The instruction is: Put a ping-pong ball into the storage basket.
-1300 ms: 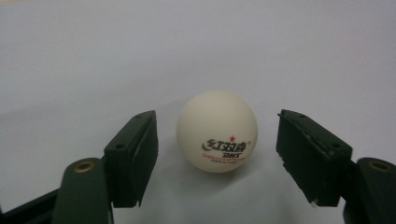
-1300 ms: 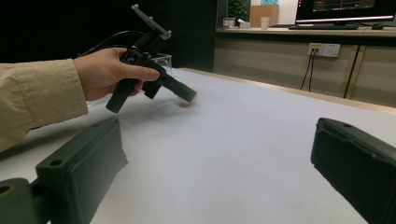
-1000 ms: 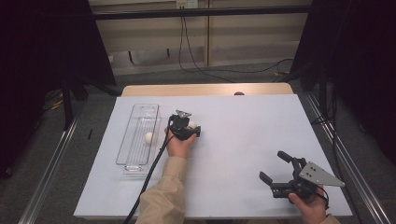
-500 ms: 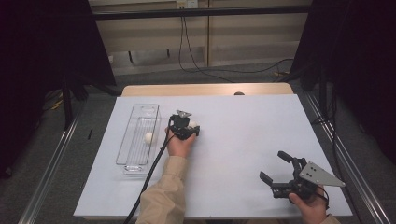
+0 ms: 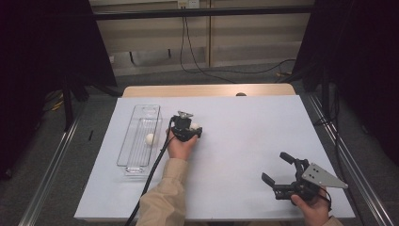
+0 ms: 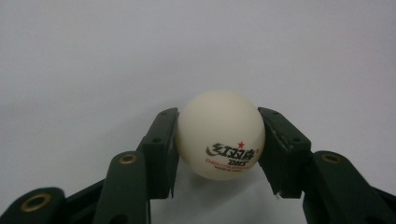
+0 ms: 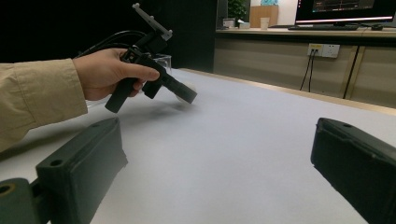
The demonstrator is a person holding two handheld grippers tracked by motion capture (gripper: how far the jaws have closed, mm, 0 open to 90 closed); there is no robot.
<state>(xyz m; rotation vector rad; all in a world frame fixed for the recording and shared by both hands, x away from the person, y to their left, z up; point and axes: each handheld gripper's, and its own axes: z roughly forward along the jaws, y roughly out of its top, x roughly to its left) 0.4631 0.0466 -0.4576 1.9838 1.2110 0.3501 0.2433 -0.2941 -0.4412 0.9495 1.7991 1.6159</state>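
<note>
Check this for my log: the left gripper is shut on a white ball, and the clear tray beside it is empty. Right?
Not quite. The left gripper is shut on a white ball, but the clear tray is not empty: the high view shows another white ball lying in it.

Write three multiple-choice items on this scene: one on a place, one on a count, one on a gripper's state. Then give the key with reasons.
1. Where does the clear tray lie?
A. left part of the white table
B. right edge
C. on the floor

2. How many white balls are there in all?
A. one
B. two
C. four

3. What is the right gripper doing?
A. clamping a ball
B. gripping the tray
C. open, holding nothing

Key:
1 A: the high view shows it left of the left gripper.
2 B: one ball in the tray, one ball between the left jaws.
3 C: its jaws stand wide apart over bare table.
</note>
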